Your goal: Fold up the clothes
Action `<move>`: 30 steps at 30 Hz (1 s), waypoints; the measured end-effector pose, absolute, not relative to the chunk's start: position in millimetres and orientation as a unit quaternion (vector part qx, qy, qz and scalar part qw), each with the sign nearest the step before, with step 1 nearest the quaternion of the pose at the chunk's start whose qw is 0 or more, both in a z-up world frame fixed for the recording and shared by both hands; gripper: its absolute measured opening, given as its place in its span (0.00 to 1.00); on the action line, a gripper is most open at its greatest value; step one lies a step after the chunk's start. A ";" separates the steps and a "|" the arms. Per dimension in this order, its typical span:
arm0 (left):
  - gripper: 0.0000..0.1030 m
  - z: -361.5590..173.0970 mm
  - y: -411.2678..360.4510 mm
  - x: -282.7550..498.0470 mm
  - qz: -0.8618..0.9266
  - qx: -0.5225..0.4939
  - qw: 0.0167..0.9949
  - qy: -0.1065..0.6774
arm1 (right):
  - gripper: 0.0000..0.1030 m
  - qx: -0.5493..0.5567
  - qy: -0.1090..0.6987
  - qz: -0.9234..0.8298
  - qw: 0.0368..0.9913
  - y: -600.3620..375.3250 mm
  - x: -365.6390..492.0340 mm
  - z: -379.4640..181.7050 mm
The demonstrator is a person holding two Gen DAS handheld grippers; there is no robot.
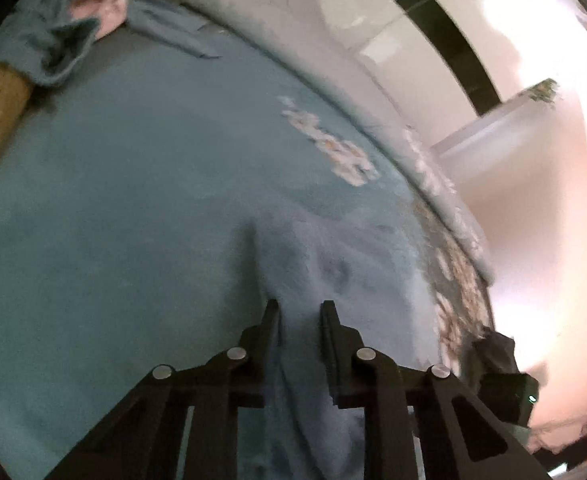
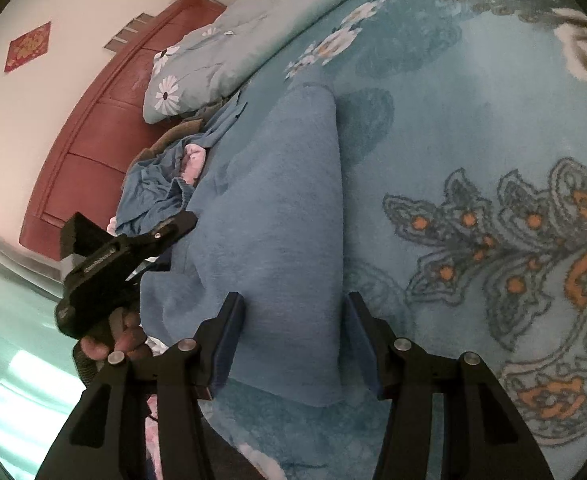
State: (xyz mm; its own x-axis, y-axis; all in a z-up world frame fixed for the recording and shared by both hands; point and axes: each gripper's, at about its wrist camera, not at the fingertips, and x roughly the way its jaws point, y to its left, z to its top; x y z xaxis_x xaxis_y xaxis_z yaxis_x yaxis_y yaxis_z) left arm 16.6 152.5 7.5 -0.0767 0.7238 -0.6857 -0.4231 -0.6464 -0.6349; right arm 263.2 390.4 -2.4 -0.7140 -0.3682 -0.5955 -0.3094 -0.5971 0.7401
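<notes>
Blue fleece fills most of what both my cameras see: a soft blue garment (image 2: 277, 216) lies spread on the bed, over a teal bedspread (image 2: 473, 120) printed with white flowers and orange-dotted paisley.

My left gripper (image 1: 299, 308) has its jaws drawn close together, with a raised ridge of the blue garment (image 1: 309, 264) pinched up between them. The cloth runs back between the two fingers toward the camera, and the pads look pressed against it on both sides, though the left view is blurred. In the right view I can see that same left gripper (image 2: 181, 222) from the side, at the garment's far left edge, with my left hand (image 2: 113, 340) wrapped round its handle.

My right gripper (image 2: 293, 300) stands about half open. Its two fingers straddle the near end of the garment, one on each side of a wide band of fleece. The blue pads (image 2: 233, 320) sit just beside the cloth; I cannot tell whether they press on it, and the fabric between them lies flat and unbunched.

Beyond the garment, a crumpled heap of other clothes (image 2: 161, 196) in blue and pale pink lies near the bed's edge, and a flowered pillow (image 2: 197, 76) rests against a red-brown headboard (image 2: 93, 132). A red square decoration (image 2: 27, 48) with a gold figure hangs on the wall; its writing is too small to read. I can read no brand or label on the garment or the grippers.
</notes>
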 end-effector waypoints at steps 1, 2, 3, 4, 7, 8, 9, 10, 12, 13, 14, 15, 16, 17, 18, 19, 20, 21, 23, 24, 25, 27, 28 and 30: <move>0.21 1.8 151.9 12.5 0.722 -0.556 0.389 -0.136 | 0.52 0.378 -0.448 -0.810 0.020 389.7 262.4 -2.8; 0.21 -2.5 149.0 10.1 0.711 -0.563 0.395 -0.147 | 0.52 0.379 -0.449 -0.809 0.022 389.3 262.5 -3.2; 0.22 -3.1 146.1 9.7 0.706 -0.562 0.402 -0.158 | 0.52 0.380 -0.450 -0.808 0.024 388.8 262.5 -3.6; 0.25 -3.1 143.3 9.5 0.701 -0.560 0.408 -0.169 | 0.52 0.380 -0.450 -0.808 0.026 388.5 262.8 -4.2; 0.58 -0.2 143.4 11.1 0.696 -0.559 0.419 -0.165 | 0.52 0.377 -0.453 -0.807 0.030 387.9 263.9 -6.8; 0.61 -0.5 145.6 11.9 0.694 -0.563 0.419 -0.159 | 0.52 0.376 -0.455 -0.807 0.030 387.6 264.0 -7.5; 0.61 -1.7 148.7 13.4 0.688 -0.567 0.425 -0.156 | 0.52 0.375 -0.456 -0.807 0.031 387.3 264.1 -8.3; 0.62 -3.0 151.9 14.9 0.682 -0.571 0.431 -0.155 | 0.52 0.375 -0.455 -0.807 0.032 386.3 263.9 -8.4; 0.62 -6.1 156.2 17.4 0.673 -0.574 0.439 -0.158 | 0.49 0.376 -0.449 -0.810 0.035 382.8 263.1 -7.2; 0.62 -6.8 157.9 19.0 0.673 -0.574 0.439 -0.158 | 0.44 0.375 -0.448 -0.811 0.032 382.2 263.7 -7.1; 0.61 -7.3 159.6 20.7 0.674 -0.573 0.440 -0.158 | 0.35 0.374 -0.449 -0.811 0.032 382.2 263.8 -7.4; 0.60 -7.8 161.4 22.4 0.674 -0.572 0.440 -0.157 | 0.29 0.372 -0.452 -0.810 0.034 383.1 264.0 -7.5; 0.57 -7.0 162.3 24.6 0.673 -0.571 0.442 -0.160 | 0.27 0.369 -0.456 -0.809 0.038 384.9 265.0 -7.4; 0.52 -6.0 163.0 27.0 0.671 -0.571 0.444 -0.163 | 0.25 0.365 -0.461 -0.807 0.043 387.1 265.6 -7.3; 0.42 -5.0 163.8 29.3 0.669 -0.570 0.447 -0.165 | 0.24 0.362 -0.467 -0.805 0.049 389.9 265.8 -7.0; 0.36 -4.0 164.6 31.7 0.668 -0.569 0.449 -0.168 | 0.24 0.360 -0.470 -0.804 0.053 393.9 265.7 -6.2; 0.33 -3.1 165.0 34.8 0.664 -0.570 0.453 -0.174 | 0.24 0.359 -0.471 -0.804 0.052 399.6 265.3 -4.8; 0.30 -2.2 167.6 40.7 0.657 -0.572 0.458 -0.177 | 0.24 0.358 -0.472 -0.804 0.052 405.4 264.9 -3.4; 0.27 -2.1 171.9 51.9 0.646 -0.574 0.470 -0.179 | 0.24 0.354 -0.463 -0.811 0.042 423.5 264.0 3.9; 0.24 -2.6 175.9 58.1 0.636 -0.576 0.478 -0.186 | 0.24 0.353 -0.456 -0.817 0.034 433.9 263.4 8.7; 0.23 -4.5 179.9 65.5 0.622 -0.582 0.486 -0.197 | 0.24 0.352 -0.446 -0.822 0.026 444.0 262.7 13.9; 0.23 -7.5 187.9 76.5 0.605 -0.589 0.496 -0.202 | 0.24 0.356 -0.430 -0.830 0.012 463.6 261.3 21.6; 0.23 -9.0 191.9 81.9 0.597 -0.593 0.501 -0.204 | 0.24 0.358 -0.428 -0.830 0.008 472.5 261.5 22.5; 0.23 -8.6 195.7 84.1 0.604 -0.590 0.501 -0.192 | 0.24 0.365 -0.434 -0.824 0.010 485.9 261.9 19.2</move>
State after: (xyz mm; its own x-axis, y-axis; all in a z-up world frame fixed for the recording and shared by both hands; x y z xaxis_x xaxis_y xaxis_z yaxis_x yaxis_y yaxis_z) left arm 84.1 195.7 -8.6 0.1965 0.8311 -0.5202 -0.3786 -0.4251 -0.8222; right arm 261.9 485.9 19.2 -0.7340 -0.3329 -0.5920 -0.3000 -0.6231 0.7223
